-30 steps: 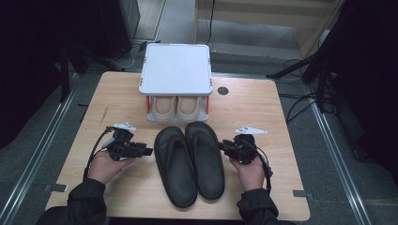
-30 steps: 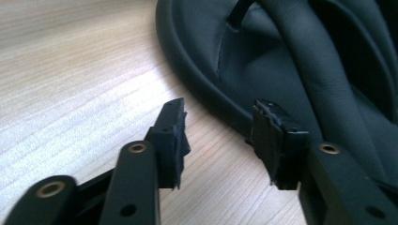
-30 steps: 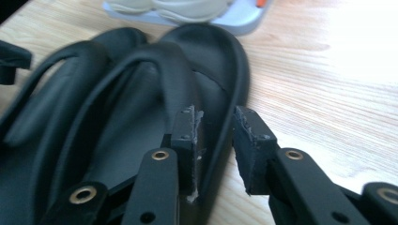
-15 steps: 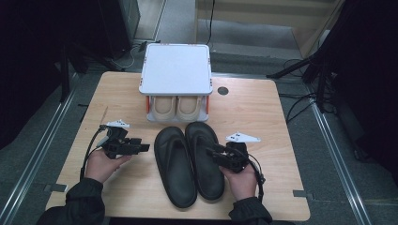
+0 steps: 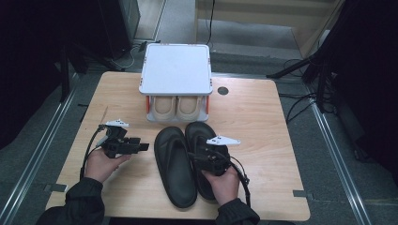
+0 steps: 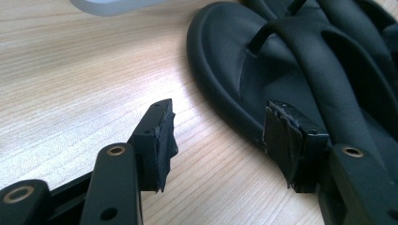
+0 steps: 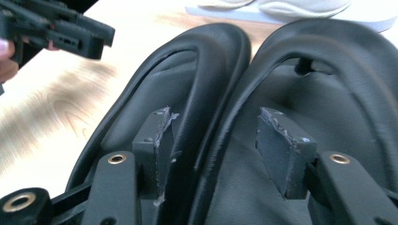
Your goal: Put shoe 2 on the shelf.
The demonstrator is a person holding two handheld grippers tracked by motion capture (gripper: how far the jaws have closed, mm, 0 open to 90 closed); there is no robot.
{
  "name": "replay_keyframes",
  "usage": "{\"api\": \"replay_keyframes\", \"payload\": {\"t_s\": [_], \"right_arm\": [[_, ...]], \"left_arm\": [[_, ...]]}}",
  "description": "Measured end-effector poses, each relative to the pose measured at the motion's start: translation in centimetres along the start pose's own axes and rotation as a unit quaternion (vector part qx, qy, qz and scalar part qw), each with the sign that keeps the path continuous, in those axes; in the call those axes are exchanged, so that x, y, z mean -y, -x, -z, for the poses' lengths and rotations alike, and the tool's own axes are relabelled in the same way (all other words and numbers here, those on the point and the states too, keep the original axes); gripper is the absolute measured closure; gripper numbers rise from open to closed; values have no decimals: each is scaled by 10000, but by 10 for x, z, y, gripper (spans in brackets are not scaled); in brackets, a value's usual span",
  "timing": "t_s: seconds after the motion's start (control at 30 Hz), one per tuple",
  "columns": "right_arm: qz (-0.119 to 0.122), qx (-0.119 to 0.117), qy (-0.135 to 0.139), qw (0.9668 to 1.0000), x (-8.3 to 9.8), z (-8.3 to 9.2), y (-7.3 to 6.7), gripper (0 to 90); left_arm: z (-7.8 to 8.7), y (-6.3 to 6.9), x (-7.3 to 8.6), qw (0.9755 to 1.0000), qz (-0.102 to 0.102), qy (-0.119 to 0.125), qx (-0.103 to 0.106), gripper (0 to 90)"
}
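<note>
On the wooden surface (image 5: 263, 122), largest first: a white two-tier rack (image 5: 175, 70) stands at the far middle with a pair of beige shoes (image 5: 177, 107) on its lower level; in front of it two black sandals lie side by side, touching along their inner edges. Since a second ago the right gripper (image 5: 206, 154) has moved in from beside the right sandal (image 5: 202, 161) to directly over it, hand above the heel half. Its own view shows the jaws wide, one pad over the left sandal (image 5: 173, 164), one over the right, straddling the two touching rims. Judgement: a pinch on the inner edges, likely to lift the pair toward the rack, is being set up; nothing is gripped yet. The left gripper (image 5: 141, 146) has barely shifted; it rests low on the surface just beside the left sandal's outer edge, pointing at it, jaws wide and empty, wrist flat, forearm entering from the near edge.
</note>
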State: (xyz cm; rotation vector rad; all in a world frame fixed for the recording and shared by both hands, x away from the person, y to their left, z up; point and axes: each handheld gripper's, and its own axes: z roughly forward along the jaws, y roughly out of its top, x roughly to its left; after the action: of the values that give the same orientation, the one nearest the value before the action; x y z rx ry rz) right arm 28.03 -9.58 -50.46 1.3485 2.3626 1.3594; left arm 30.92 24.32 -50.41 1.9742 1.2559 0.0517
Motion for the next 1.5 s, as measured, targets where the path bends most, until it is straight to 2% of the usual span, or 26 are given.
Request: {"api": "replay_keyframes", "payload": {"t_s": [0.27,0.3,0.37,0.5,0.57,0.7,0.9,1.0,1.07,1.1,1.2,1.47,1.5], "right_arm": [[108,99,-143,9998,3,-13,-8,451],[132,250,-79,9996,4,-16,-10,474],[137,318,-69,9994,4,-18,-12,476],[105,343,-137,9993,6,-22,-13,478],[61,331,-124,9994,9,-27,-13,508],[161,442,-91,9989,10,-27,-16,522],[204,475,-51,9986,12,-27,-16,544],[290,464,-64,9985,12,-27,-16,581],[323,559,-94,9979,12,-26,-15,660],[323,559,-94,9979,12,-26,-15,660],[247,534,-96,9982,11,-26,-12,673],[61,674,-220,9975,7,-25,-13,721],[-72,685,-262,9973,5,-23,-11,742]], "left_arm": [[0,0,0,10000,-15,-5,-43,439],[1,0,0,9999,-3,57,-85,439],[2,0,0,9999,8,99,-88,438],[3,-2,-1,9999,41,119,-98,438],[3,-2,-1,9999,48,120,-103,438],[1,-2,-1,9999,36,64,-93,438],[0,-2,-1,9999,43,28,-87,436],[0,-2,-1,10000,36,14,-89,435],[0,-2,-1,10000,35,15,-90,434],[0,-2,-1,9999,36,15,-95,434],[0,-3,-1,9999,35,20,-99,434],[1,-3,-1,9999,64,66,-106,434],[2,-3,-1,9999,52,99,-115,435]]}}
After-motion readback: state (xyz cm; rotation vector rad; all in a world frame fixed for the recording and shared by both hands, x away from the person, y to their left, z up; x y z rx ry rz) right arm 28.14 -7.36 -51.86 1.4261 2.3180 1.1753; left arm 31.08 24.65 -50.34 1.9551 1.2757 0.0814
